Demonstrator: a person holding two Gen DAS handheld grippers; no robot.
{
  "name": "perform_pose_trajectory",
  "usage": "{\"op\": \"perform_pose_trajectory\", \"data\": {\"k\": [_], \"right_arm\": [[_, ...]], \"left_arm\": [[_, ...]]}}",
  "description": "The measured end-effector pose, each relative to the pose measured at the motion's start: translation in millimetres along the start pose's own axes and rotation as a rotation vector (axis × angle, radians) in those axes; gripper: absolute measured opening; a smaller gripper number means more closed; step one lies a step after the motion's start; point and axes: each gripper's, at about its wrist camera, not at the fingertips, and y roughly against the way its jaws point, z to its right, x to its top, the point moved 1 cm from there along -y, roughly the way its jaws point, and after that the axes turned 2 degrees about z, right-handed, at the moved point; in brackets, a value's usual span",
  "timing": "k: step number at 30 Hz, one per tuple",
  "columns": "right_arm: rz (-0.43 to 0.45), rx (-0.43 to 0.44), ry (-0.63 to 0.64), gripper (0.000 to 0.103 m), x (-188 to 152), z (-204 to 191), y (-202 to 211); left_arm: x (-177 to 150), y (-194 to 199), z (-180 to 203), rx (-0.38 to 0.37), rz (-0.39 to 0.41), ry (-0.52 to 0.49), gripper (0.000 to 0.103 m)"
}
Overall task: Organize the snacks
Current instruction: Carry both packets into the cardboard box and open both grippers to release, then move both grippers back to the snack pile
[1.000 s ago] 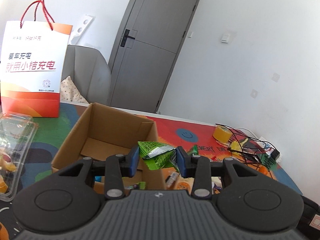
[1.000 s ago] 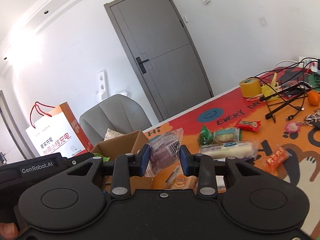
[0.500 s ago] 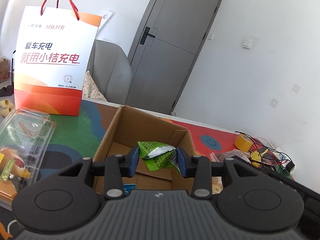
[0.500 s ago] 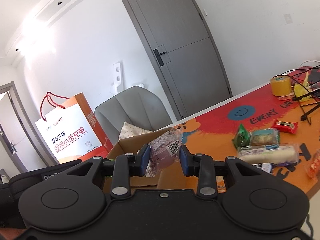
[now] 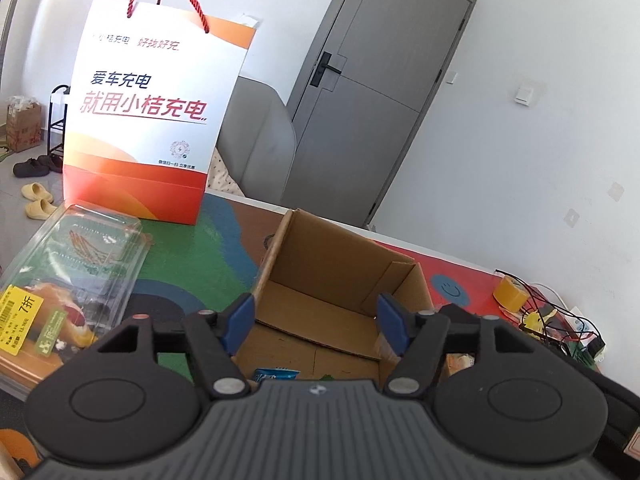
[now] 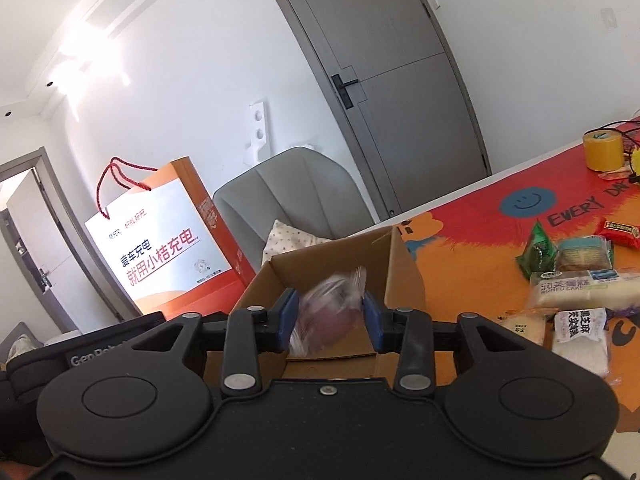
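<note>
both tools [image 5: 316,322] [image 6: 328,320] opening, over box [image 5: 340,276]

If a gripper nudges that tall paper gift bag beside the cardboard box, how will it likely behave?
The paper gift bag stands tall and upright on a narrow base, so a high push would probably tip it. Its flat, crisp panels suggest stiff card that should slide rather than crumple. Its contents are hidden, so weight is uncertain.
</note>
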Motion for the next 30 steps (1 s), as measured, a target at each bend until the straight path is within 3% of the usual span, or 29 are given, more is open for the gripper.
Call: {"op": "perform_pose_trajectory", "data": {"k": [1, 5, 10, 24, 30], "right_arm": [[0.010, -0.007, 0.000, 0.052, 0.9, 0.9, 2.2], [0.029, -0.045, 0.017, 0.058, 4.5, 3.4, 11.6], [0.037, -0.082, 0.006, 0.067, 3.1, 13.1, 23.5], [0.023, -0.149, -0.026, 0.080, -0.1, 38.2, 51.3], [0.049, -0.206, -0.030, 0.092, 1.3, 52.2, 68.2]], "left_arm": [[-0.7, 0.6, -0.1, 0.001, 0.001, -0.001, 0.072], [-4.0, -1.0, 2.8, -0.002, -0.010, -0.023, 0.076], [-6.4, 2.0, 11.3, 0.006, -0.009, -0.032, 0.088], [-18.9, 11.4, 39.8, 0.009, -0.039, -0.097, 0.093], [-26.0, 12.9, 59.4, -0.011, -0.048, -0.134, 0.093]]}}
